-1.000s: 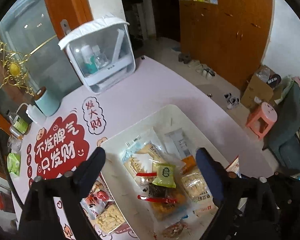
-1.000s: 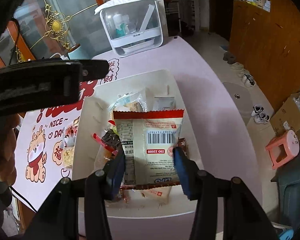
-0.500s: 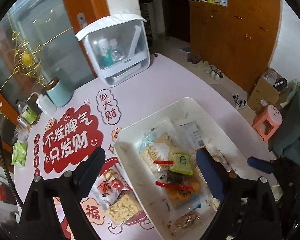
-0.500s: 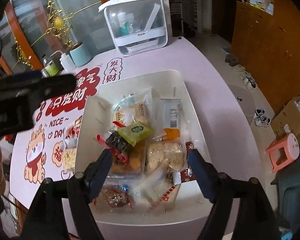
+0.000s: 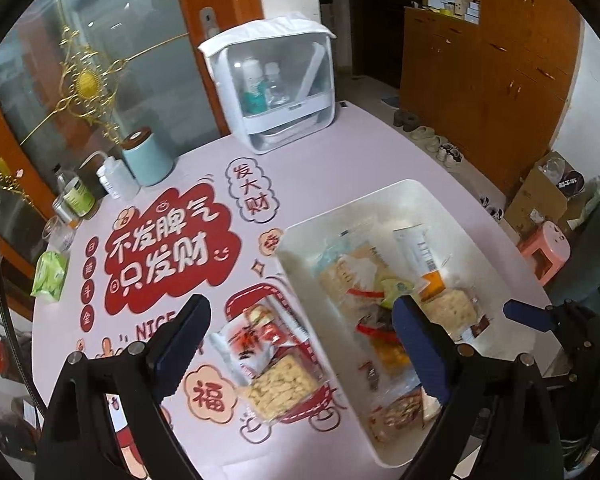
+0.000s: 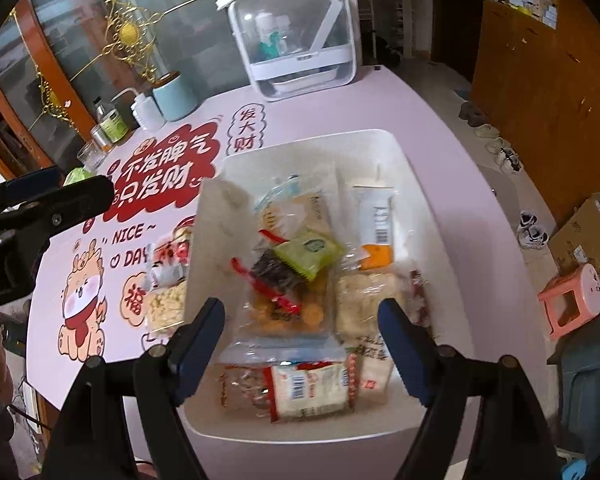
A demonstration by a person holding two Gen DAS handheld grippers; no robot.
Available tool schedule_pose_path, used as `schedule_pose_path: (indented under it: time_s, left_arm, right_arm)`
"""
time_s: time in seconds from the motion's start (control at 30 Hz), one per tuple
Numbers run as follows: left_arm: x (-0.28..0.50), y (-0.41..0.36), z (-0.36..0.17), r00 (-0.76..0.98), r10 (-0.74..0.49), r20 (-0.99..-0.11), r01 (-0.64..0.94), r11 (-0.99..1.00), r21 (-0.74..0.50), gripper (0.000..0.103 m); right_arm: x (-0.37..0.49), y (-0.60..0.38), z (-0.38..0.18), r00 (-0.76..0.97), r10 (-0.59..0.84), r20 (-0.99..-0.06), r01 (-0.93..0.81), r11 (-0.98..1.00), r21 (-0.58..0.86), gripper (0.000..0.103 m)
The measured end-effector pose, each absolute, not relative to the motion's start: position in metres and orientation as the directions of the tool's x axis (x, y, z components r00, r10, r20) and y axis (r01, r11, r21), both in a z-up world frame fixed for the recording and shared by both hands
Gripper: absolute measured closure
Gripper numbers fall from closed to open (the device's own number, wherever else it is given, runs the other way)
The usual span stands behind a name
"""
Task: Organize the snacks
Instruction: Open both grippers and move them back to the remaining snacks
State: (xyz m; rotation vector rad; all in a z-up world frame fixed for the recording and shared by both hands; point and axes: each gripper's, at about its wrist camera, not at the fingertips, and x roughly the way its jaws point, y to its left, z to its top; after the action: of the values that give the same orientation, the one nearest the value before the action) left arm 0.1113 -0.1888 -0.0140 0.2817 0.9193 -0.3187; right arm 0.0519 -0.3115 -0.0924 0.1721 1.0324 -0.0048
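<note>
Both tongs stand wide open and hold nothing. Left tongs (image 5: 300, 328) hang directly over the last snack packet (image 5: 266, 364) on the bench (image 5: 380, 152), just left of the white tray (image 5: 416, 192); its long axis runs near-to-far. Right tongs (image 6: 302, 322), just opened, hover over the tray.
</note>
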Motion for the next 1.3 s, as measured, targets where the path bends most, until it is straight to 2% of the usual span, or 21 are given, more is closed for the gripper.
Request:
schedule_pose_path:
  time_s: [0.53, 0.8, 1.03, 1.3]
  left_arm:
    - [0.116, -0.047, -0.004, 0.604, -0.047, -0.795, 0.171, 0.983, 0.072, 0.011]
    - [0.13, 0.017, -0.022, 0.574, -0.016, -0.819, 0.095, 0.994, 0.047, 0.011]
    - [0.146, 0.025, -0.048, 0.535, -0.024, -0.845, 0.163, 0.984, 0.076, 0.011]
    - [0.187, -0.012, -0.081, 0.405, -0.182, -0.896, 0.473, 0.88, 0.036, 0.011]
  right_arm:
    - [0.065, -0.24, -0.064, 0.559, 0.127, -0.819, 0.02, 0.986, 0.166, 0.023]
    - [0.076, -0.203, -0.073, 0.529, 0.169, -0.831, -0.01, 0.981, 0.193, 0.023]
    - [0.079, -0.168, -0.105, 0.472, 0.218, -0.854, -0.011, 0.97, 0.242, 0.023]
    - [0.071, -0.144, -0.152, 0.442, 0.203, -0.874, 0.073, 0.963, 0.26, 0.023]
